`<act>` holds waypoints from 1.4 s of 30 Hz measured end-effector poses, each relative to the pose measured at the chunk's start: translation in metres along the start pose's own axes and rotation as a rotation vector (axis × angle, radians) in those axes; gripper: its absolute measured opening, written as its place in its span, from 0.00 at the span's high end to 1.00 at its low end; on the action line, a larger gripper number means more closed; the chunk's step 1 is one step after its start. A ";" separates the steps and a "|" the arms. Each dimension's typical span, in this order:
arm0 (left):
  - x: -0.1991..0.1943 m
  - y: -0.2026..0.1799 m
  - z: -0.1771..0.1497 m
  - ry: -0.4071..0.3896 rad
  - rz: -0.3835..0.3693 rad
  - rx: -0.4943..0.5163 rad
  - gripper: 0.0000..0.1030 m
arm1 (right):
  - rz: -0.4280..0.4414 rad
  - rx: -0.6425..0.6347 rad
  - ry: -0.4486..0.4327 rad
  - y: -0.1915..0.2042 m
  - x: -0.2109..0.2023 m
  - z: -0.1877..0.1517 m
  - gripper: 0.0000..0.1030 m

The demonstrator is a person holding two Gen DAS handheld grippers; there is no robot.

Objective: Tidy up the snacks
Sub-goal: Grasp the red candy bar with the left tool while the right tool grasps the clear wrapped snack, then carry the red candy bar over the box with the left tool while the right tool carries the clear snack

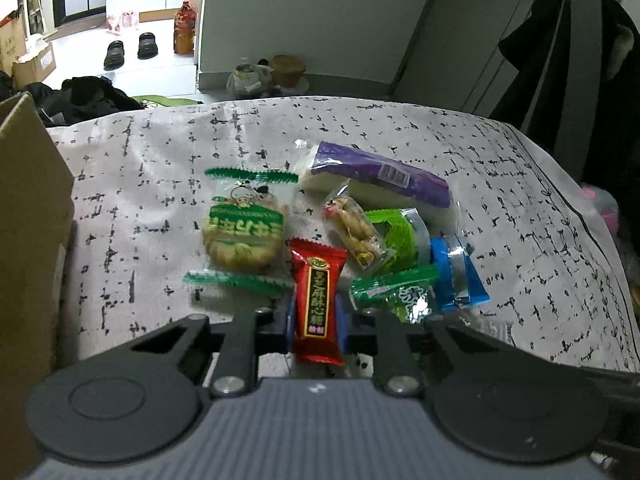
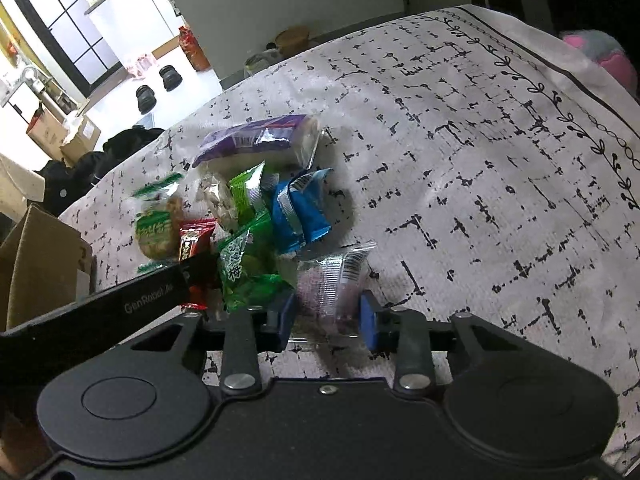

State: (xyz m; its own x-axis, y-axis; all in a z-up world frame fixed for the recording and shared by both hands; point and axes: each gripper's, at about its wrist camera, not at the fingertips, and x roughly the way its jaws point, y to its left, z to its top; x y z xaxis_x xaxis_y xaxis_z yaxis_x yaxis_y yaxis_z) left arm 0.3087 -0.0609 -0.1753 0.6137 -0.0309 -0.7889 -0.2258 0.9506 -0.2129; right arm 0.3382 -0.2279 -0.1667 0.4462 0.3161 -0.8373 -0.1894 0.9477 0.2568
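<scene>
A heap of wrapped snacks lies on the patterned tablecloth. My left gripper is shut on a red candy packet, its blue pads pressing both long sides. In the right wrist view the same red packet sits at the tip of the left gripper's black finger. My right gripper has a clear plastic packet filling the gap between its blue pads, and both pads touch its edges. The clear packet lies flat on the cloth at the near side of the heap.
Around the red packet lie a green-and-white biscuit pack, a purple pack, a clear pack of tan snacks, a green packet and a blue packet. A cardboard box stands at the left edge.
</scene>
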 end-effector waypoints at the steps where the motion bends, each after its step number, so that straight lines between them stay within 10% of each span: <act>1: -0.002 0.000 -0.001 0.000 -0.002 -0.002 0.82 | 0.004 0.008 -0.005 -0.001 -0.001 0.000 0.69; 16: -0.060 0.016 -0.006 -0.072 -0.046 -0.017 0.82 | 0.060 0.034 -0.091 0.009 -0.033 -0.005 0.70; 20: -0.078 0.020 -0.008 -0.103 -0.058 -0.021 0.82 | 0.096 0.032 -0.100 0.017 -0.040 -0.004 0.95; 28: -0.097 0.039 -0.012 -0.129 -0.055 -0.070 0.82 | 0.094 -0.008 -0.106 0.034 -0.042 -0.010 0.94; 35: -0.098 0.047 -0.017 -0.117 -0.055 -0.084 0.82 | -0.016 -0.003 -0.109 0.033 -0.033 -0.019 0.40; 42: -0.092 0.049 -0.022 -0.090 -0.057 -0.094 0.82 | -0.053 0.041 -0.056 0.028 -0.008 -0.020 0.38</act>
State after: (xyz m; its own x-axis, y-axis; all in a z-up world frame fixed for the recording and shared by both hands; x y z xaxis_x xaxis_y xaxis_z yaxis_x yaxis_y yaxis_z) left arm 0.2244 -0.0186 -0.1263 0.6923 -0.0521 -0.7197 -0.2556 0.9150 -0.3121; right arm 0.3117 -0.2043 -0.1627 0.5033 0.2662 -0.8221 -0.1288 0.9638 0.2333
